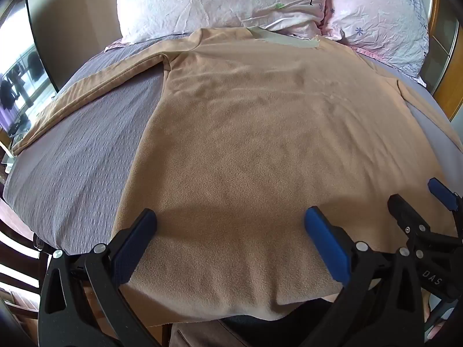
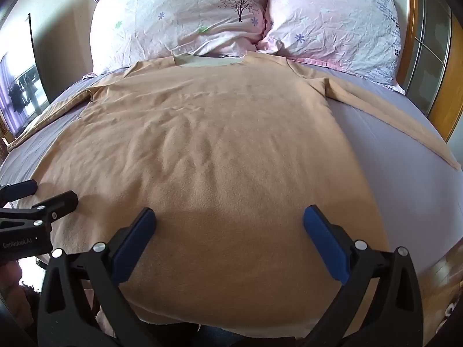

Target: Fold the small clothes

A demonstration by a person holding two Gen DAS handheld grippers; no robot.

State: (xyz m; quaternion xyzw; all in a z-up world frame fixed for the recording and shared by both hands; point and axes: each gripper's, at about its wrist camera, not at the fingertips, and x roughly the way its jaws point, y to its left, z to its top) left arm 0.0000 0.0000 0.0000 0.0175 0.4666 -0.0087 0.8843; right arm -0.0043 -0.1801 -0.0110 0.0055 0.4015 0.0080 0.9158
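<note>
A tan long-sleeved fleece shirt (image 1: 260,144) lies flat on the bed, collar toward the pillows, hem hanging over the near edge; it also shows in the right wrist view (image 2: 225,150). Its left sleeve (image 1: 86,92) stretches out to the left, its right sleeve (image 2: 390,118) to the right. My left gripper (image 1: 230,225) is open above the hem's left part, holding nothing. My right gripper (image 2: 230,225) is open above the hem's right part, holding nothing. The right gripper also shows at the left wrist view's right edge (image 1: 428,202); the left gripper at the right wrist view's left edge (image 2: 37,196).
The bed has a grey-lilac sheet (image 1: 72,159), also seen in the right wrist view (image 2: 405,188). Two pink floral pillows (image 2: 179,20) (image 2: 332,17) lie at the head. A wooden frame (image 2: 434,57) is at the right, a window (image 1: 17,86) at the left.
</note>
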